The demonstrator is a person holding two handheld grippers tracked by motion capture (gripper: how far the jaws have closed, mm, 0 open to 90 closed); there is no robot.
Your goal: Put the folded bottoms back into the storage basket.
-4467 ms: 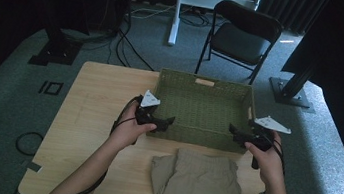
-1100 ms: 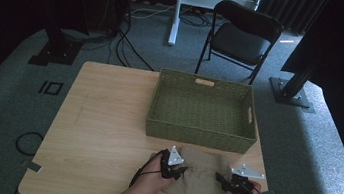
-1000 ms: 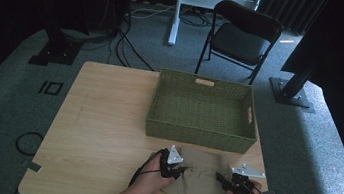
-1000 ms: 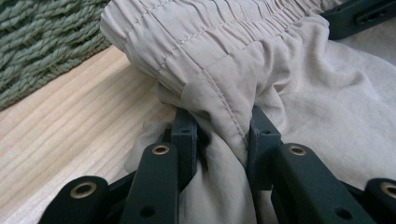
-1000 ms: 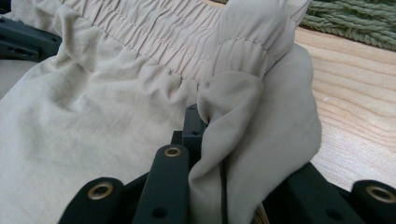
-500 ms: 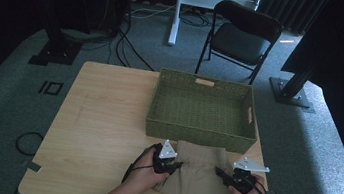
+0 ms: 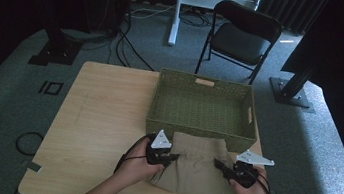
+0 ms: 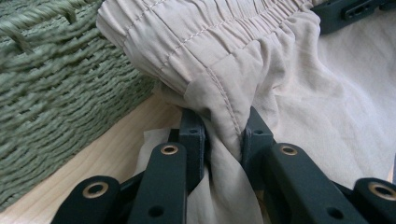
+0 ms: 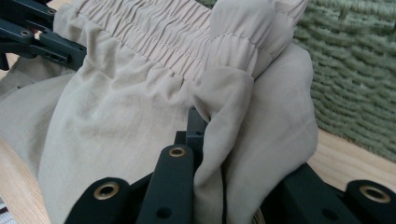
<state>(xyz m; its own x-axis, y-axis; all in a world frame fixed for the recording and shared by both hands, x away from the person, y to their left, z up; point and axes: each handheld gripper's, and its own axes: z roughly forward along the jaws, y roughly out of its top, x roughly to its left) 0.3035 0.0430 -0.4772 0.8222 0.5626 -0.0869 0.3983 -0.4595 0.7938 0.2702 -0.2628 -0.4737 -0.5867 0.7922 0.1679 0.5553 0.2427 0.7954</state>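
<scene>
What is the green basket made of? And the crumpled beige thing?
The green basket looks like woven grass or paper cord, matt: you can see twisted strands plaited in rows. The beige thing looks like thin cotton-type cloth, soft and matt, with stitched seams and a gathered stretchy band.

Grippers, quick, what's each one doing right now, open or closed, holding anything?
Left gripper: closed, pinching the beige garment near its elastic waistband.
Right gripper: closed, holding a fold at the garment's other side, next to the green basket.

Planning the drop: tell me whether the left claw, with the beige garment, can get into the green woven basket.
Probably yes: the left claw grips the beige elastic-waisted garment beside the green woven basket, which is open-topped.
</scene>
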